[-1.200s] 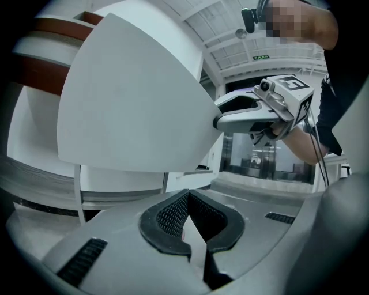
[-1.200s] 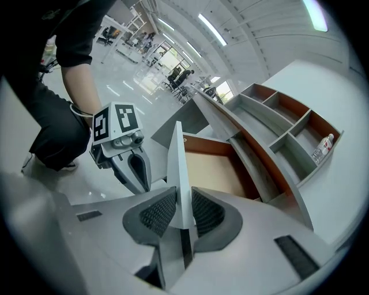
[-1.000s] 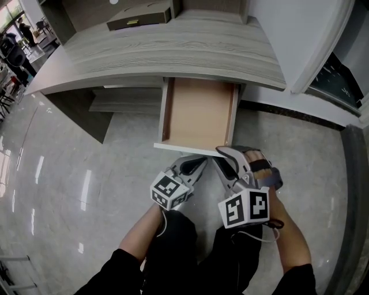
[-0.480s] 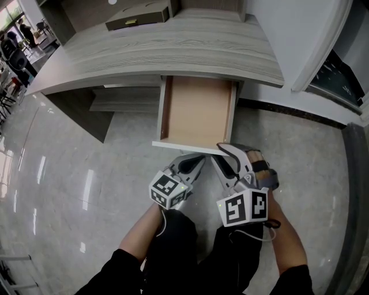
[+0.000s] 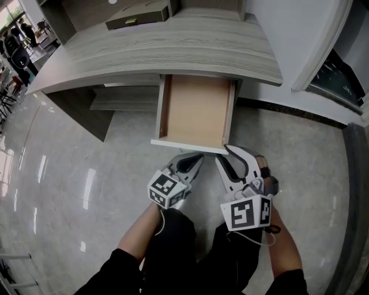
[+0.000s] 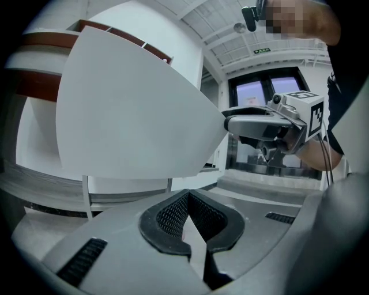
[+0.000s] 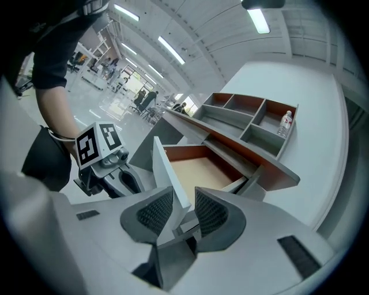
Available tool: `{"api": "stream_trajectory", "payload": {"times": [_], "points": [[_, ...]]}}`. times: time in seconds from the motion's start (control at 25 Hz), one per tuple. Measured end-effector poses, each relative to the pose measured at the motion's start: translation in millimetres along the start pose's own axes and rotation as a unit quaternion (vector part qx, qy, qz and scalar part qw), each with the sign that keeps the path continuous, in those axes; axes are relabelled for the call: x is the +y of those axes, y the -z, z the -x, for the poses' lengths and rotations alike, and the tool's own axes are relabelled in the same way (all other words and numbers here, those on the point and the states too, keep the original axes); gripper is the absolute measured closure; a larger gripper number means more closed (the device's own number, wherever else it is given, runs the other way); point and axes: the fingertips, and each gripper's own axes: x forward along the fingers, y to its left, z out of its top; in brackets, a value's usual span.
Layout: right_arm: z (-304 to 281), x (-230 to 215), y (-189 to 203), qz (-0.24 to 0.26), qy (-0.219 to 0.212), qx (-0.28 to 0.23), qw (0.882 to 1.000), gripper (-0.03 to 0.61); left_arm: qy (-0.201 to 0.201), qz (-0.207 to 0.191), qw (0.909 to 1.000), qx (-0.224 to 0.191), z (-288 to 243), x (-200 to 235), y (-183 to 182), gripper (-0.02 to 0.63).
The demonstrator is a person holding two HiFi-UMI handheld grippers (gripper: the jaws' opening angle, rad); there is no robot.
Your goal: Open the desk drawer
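Note:
The desk drawer [image 5: 196, 109] stands pulled out from under the grey wood desk [image 5: 173, 52], its tan bottom bare. My right gripper [image 5: 226, 154] is at the right end of the white drawer front [image 5: 184, 144]. In the right gripper view the front's edge [image 7: 167, 173] lies between the pads [image 7: 210, 213] of the right gripper [image 7: 181, 210]. Its jaws have just been opening, and a gap shows beside the panel. My left gripper [image 5: 199, 157] hovers just below the drawer front, shut on nothing [image 6: 187, 213]. The white front [image 6: 132, 103] fills the left gripper view.
A flat olive box [image 5: 138, 14] lies on the desk's far side. A low shelf [image 5: 124, 101] sits under the desk to the drawer's left. A white wall panel [image 5: 311, 40] rises at the right. Polished floor [image 5: 57, 173] spreads left. A compartment shelf [image 7: 248, 118] holds a bottle [image 7: 283, 122].
The right gripper's jaws have spread wider around the drawer front's right end, and that gripper has rolled, turning its marker cube. The left gripper stays where it was.

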Motion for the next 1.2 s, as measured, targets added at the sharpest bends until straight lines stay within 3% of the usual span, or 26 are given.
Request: {"api": "stream_trajectory", "payload": {"times": [0.16,0.36,0.6,0.84,1.2], "points": [[13,-3,-1,-0.050,0.016,-0.018,0.998,0.483,-0.007,-0.009,0.9999,0.001,3,-3,-5,0.611],[25,3,3,-0.128,0.024,-0.041,0.991,0.551,-0.033,-0.029,0.9990,0.001,9,-10,-21,0.611],[22,26,8,-0.220,0.043,-0.078,0.971,0.566,-0.110,-0.041,0.9930,-0.013,29,-6,-37,0.611],[1,46,8,-0.293,0.030,-0.109,0.949,0.566,-0.159,-0.050,0.9853,-0.039,42,-3,-47,0.611],[-9,47,13,-0.309,0.041,-0.107,0.944,0.566,-0.181,-0.042,0.9819,-0.040,44,-5,-41,0.611]]}}
